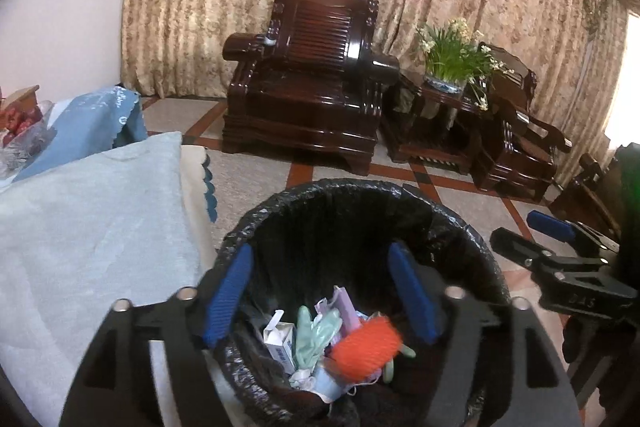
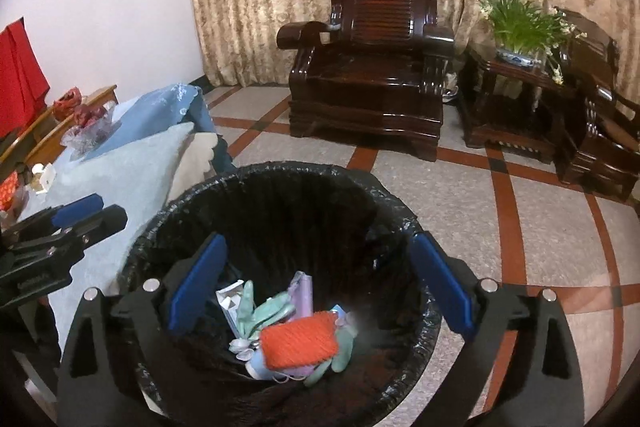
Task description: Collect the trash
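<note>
Now | bin (image 2: 256, 179): 1 | orange netting (image 2: 298, 341): 1 | left tool (image 1: 320, 291): agape, empty | right tool (image 2: 320, 287): agape, empty

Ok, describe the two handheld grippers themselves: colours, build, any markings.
Both match. The left gripper and right gripper have black plastic frames with cut-out openings, silver round fasteners at the joints, and two fingers faced with ribbed blue pads. Raised lettering sits on the black frame, too blurred to read. No cables, sleeves or hands show.

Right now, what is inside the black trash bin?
In the trash bin: an orange net ball on top, pale green gloves, a white carton, a lilac packet. Anything underneath is covered.
</note>
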{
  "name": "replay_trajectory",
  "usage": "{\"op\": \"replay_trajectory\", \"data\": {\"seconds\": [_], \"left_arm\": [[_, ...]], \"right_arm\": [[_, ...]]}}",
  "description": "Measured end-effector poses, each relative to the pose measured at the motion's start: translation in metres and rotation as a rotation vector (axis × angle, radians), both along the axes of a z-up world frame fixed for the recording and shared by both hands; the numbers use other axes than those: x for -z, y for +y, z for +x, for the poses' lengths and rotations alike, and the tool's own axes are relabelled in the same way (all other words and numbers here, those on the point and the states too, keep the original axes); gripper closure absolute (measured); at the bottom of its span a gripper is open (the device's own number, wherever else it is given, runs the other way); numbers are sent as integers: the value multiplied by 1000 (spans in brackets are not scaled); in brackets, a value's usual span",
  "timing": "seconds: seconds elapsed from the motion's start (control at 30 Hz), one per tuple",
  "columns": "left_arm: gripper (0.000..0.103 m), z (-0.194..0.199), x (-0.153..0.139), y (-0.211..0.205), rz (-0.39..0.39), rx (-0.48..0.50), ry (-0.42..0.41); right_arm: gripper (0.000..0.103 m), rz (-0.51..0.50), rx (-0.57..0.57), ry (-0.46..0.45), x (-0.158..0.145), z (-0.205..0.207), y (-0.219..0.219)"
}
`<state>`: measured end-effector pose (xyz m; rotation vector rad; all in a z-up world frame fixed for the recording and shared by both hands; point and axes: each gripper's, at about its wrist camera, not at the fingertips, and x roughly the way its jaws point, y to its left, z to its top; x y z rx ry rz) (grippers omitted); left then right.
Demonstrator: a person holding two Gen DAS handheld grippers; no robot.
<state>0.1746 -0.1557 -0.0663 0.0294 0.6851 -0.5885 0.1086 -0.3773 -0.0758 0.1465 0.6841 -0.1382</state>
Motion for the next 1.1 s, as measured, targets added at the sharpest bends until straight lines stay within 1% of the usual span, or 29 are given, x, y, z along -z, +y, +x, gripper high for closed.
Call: {"op": "replay_trajectory", "data": {"seconds": [0.03, 0.13, 0.33, 0.4, 0.7, 0.8, 1.1], "left_arm": [[21, -2, -1, 1, 2, -5, -2], [15, -8, -8, 12, 1, -17, -7], [8, -26, -19, 37, 3, -52, -3], [6, -32, -24, 45, 5, -86, 6], [6, -66, -47, 76, 7, -165, 5], [6, -75, -55, 85, 18, -187, -14], [6, -94, -79, 95, 17, -206, -53]], "right_arm": [[9, 8, -2, 0, -2, -1, 0], [9, 22, -13, -8, -8, -6, 4], [6, 35, -62, -30, -23, -19, 21], [6, 42, -81, -34, -29, -23, 28], [5, 50, -141, -60, -54, -46, 57], [5, 43, -159, -76, -63, -54, 66], [5, 23, -217, -110, -89, -65, 90]]}}
